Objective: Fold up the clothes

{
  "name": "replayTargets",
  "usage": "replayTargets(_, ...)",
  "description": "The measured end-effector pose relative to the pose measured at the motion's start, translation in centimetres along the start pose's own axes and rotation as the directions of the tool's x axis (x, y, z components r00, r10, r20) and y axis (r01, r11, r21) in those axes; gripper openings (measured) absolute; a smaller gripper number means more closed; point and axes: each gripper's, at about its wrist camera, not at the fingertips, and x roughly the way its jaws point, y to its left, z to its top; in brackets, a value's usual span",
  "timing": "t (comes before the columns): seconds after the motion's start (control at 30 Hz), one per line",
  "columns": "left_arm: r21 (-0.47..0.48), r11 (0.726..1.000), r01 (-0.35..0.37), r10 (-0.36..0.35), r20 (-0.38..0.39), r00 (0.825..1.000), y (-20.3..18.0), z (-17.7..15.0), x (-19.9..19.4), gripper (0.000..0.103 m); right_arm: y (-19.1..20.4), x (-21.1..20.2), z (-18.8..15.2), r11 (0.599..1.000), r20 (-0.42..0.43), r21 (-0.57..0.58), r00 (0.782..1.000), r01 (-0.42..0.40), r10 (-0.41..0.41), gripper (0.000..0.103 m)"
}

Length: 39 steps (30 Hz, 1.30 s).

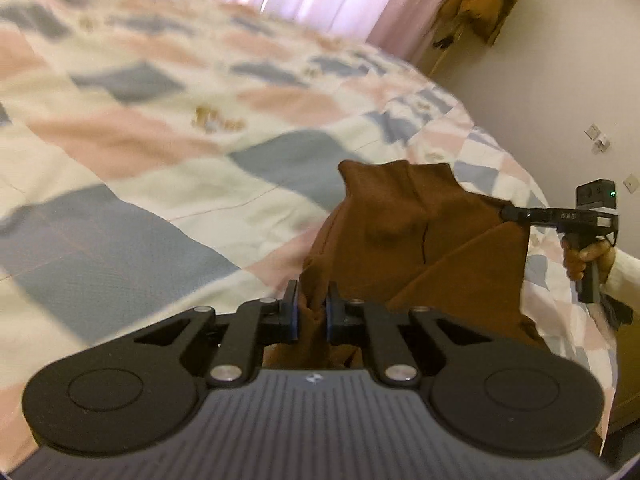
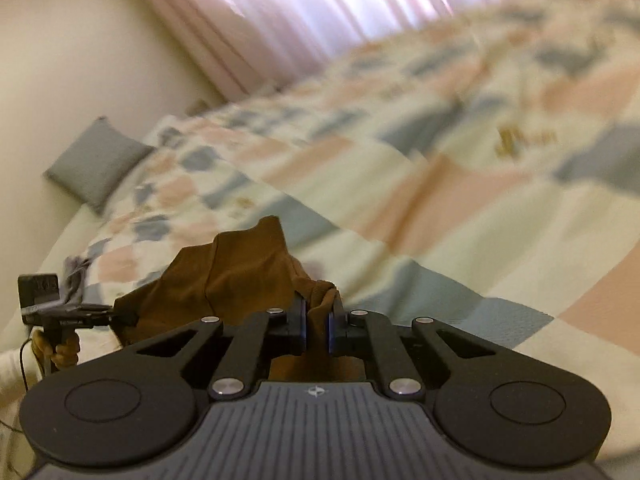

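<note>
Here soft brown garment point(image 1: 400, 232) hangs crumpled, jaws pinching.

You can't read any real words here. The quilt point(image 1: 168, 92) has small gold marks point(image 1: 216, 120) sewn on it, but they are too blurry to read. Each gripper has a tiny white logo point(image 2: 317, 391) on its grey ribbed body, with no letters. The other gripper's white print point(image 1: 568, 216) is too small to read.
</note>
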Motion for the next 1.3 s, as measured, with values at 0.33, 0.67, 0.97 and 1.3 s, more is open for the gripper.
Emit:
replayTargets(0.33, 0.034, 0.996, -0.083, 0.086, -0.083, 0.993, -10.5, -14.7, -12.1, 0.012, 9.3, -16.2, -13.1, 0.988, -0.077, -0.129, 0.994, -0.083, 0.073, 0.009)
replayTargets(0.67, 0.434, 0.829, -0.353, 0.466, -0.188, 0.865, -19.2, -24.8, -12.4, 0.032, 15.2, -19.1, -26.5, 0.855, -0.242, -0.499, 0.925, 0.141, -0.294, 0.033)
replayTargets(0.97, 0.918, 0.303, -0.258, 0.553, 0.051, 0.832, -24.4, -28.9, -7.3, 0.035, 21.2, -16.4, -30.9, 0.403, -0.063, -0.909, 0.922, 0.105, -0.382, 0.045)
replayTargets(1.3, 0.948, 0.265, -0.174, 0.488, 0.024, 0.872, -24.6, -29.0, -8.7, 0.005, 19.5, -17.1, -28.8, 0.345, -0.115, -0.938, 0.918, 0.026, -0.381, 0.006)
